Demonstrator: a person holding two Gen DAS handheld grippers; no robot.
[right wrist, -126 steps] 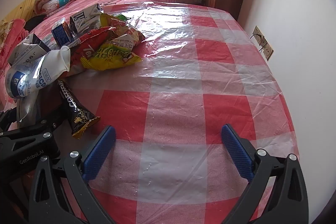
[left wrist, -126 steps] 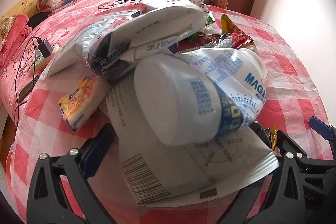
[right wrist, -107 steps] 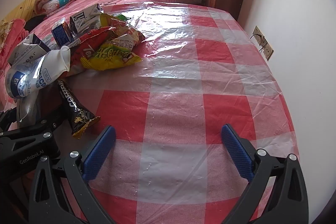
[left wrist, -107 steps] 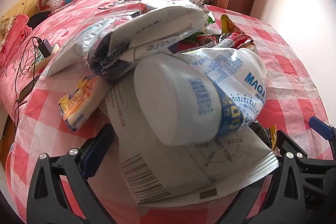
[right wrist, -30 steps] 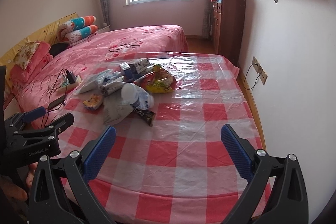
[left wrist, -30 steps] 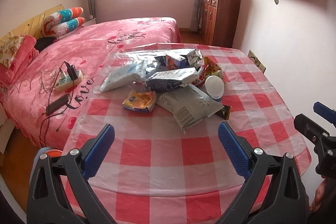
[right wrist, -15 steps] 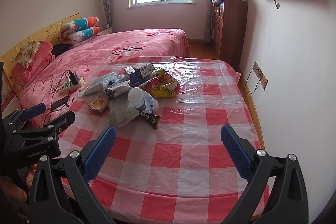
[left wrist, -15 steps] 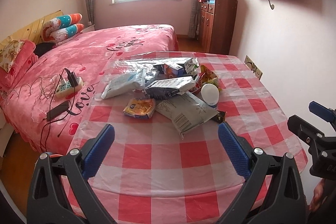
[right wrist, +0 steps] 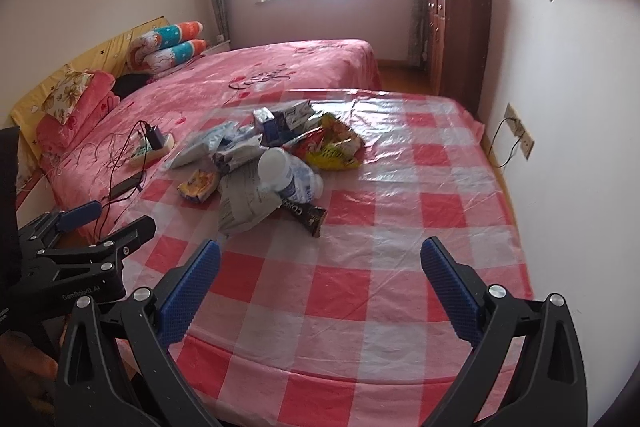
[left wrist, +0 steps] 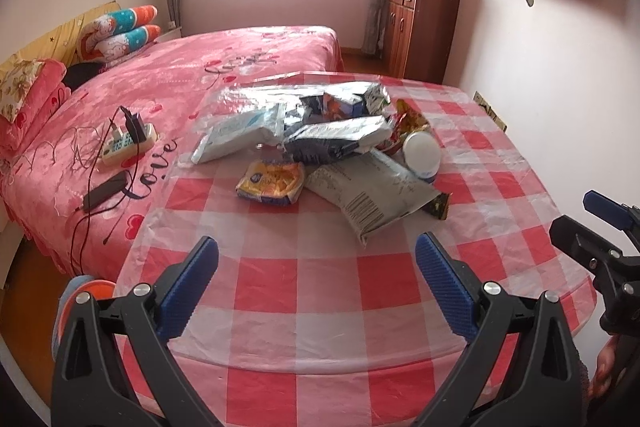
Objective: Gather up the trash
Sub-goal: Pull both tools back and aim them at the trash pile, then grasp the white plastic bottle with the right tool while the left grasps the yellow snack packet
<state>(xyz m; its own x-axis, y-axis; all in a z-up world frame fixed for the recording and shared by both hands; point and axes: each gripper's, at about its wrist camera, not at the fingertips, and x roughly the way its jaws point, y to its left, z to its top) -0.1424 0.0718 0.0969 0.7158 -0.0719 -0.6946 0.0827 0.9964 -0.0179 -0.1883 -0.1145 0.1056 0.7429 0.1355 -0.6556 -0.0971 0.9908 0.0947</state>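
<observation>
At the far left lies a bed (left wrist: 120, 115) under a pink quilt, with a white power strip (left wrist: 128, 143) and a black phone (left wrist: 105, 191) resting on it, joined by dark cables. Just right of the bed stands the desk (left wrist: 320, 291), covered in a red-and-white checked cloth under clear plastic film.

The left gripper (left wrist: 316, 283) hangs above the near edge of the desk, its blue-padded jaws spread wide with nothing between them. The right gripper (right wrist: 320, 285) hangs likewise over the near part of the desk, jaws wide apart and empty. Each shows at the edge of the other's view.

The trash sits heaped toward the far left part of the desk, well apart from both grippers. From left to right in the left wrist view: a pale blue-white flat plastic pouch (left wrist: 236, 135); a small yellow-orange snack packet (left wrist: 270, 183) lying alone just in front of the heap; a crumpled silver-and-dark foil bag (left wrist: 340, 139); a grey-white mailing bag with a barcode (left wrist: 368, 195) reaching nearest the grippers; a white plastic bottle with a blue label (left wrist: 421, 151) lying on its side, resting on the mailing bag; a red-and-yellow crisp bag (left wrist: 408, 119) behind the bottle; and a dark brown wrapper (left wrist: 439, 206) poking out at the mailing bag's right edge.

Further right, a brown wooden cabinet (left wrist: 424, 27) stands against the far wall with folded blankets on top.
</observation>
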